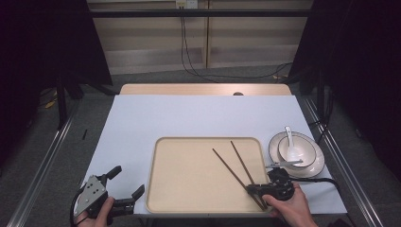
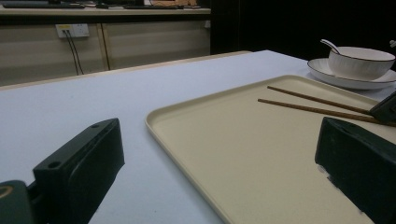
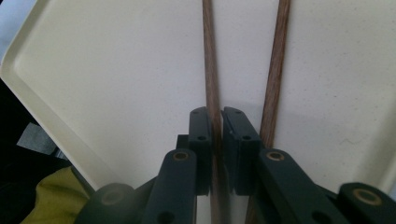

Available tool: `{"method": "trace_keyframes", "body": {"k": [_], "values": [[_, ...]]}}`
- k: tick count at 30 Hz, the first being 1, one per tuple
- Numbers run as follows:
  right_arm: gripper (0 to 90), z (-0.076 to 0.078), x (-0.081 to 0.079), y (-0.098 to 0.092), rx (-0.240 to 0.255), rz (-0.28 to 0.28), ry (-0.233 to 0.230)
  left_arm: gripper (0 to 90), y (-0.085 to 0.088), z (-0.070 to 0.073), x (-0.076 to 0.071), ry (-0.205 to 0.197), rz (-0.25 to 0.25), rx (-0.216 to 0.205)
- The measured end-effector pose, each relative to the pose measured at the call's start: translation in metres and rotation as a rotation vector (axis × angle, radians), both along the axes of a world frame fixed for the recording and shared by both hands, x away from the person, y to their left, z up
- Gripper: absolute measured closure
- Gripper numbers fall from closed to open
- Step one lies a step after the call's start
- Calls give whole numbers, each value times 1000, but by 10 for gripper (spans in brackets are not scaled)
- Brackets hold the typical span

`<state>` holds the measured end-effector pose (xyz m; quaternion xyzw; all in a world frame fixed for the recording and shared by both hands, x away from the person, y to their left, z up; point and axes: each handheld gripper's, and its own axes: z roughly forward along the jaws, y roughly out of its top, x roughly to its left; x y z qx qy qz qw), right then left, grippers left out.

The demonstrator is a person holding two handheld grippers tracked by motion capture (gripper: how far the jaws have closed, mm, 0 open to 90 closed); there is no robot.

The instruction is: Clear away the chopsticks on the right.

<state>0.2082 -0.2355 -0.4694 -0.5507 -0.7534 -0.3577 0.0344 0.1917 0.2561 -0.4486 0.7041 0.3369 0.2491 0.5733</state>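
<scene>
From above, two chopsticks (image 1: 239, 170) lie on the tray (image 1: 189, 189), crossing toward its near right corner. The right gripper (image 1: 257, 189) pinches them there, far closer than the left gripper (image 1: 124, 184), which hovers off the tray's near left corner, jaws wide. A bowl (image 1: 297, 150) with a spoon (image 1: 289, 137) sits by the table's right edge.

In the left gripper view, its spread jaws frame the tray (image 2: 196, 116) (nothing between them).

In the right gripper view, the jaws clamp one chopstick (image 3: 211, 74), its long axis running straight ahead; the other stick (image 3: 276, 60) lies just outside the right jaw.
</scene>
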Motion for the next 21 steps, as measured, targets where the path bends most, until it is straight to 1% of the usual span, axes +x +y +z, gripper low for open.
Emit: {"method": "trace_keyframes", "body": {"k": [2,3,5,6,7,8,9,10,11,12,13,14,15,16,17,18,19,20,21], "values": [[803,0,0,0,0,6,-4,13,0,0,0,0,0,-2],[759,0,0,0,1,3,-10,13,0,0,0,0,-1,-2],[717,2,-1,-2,-10,14,-23,13,0,0,0,-1,-2,-1],[705,3,-1,-3,-11,15,-39,13,0,0,0,1,-1,-2],[705,3,-1,-3,-11,15,-39,13,0,0,0,0,-3,-3],[686,4,-2,-4,2,24,-49,13,0,0,0,-1,-3,-1],[632,8,-3,-6,21,27,-62,13,0,0,0,-1,-3,-2],[608,9,-3,-7,28,32,-79,13,0,0,0,-2,-3,-2],[608,9,-3,-7,28,32,-79,13,0,0,0,-2,-3,-2],[573,11,-3,-9,32,39,-93,13,0,0,0,-1,-3,-2],[502,14,-2,-12,33,55,-135,13,0,0,0,-1,-3,-1],[460,15,-2,-14,33,65,-156,13,0,0,0,-1,-3,-2],[460,15,-2,-14,33,65,-156,13,0,0,0,-1,-3,-2],[362,19,-1,-18,23,88,-214,13,0,0,0,-1,-4,-1],[306,21,1,-22,17,110,-237,13,0,0,0,-1,-3,-1],[248,22,2,-25,-3,119,-268,14,0,0,0,-1,-3,-1],[202,24,2,-28,-23,109,-303,13,0,0,0,0,-5,-2],[152,25,2,-31,-21,132,-330,13,0,0,0,0,-5,-2],[152,25,2,-31,-21,132,-330,13,0,0,0,1,-5,-3]]}}
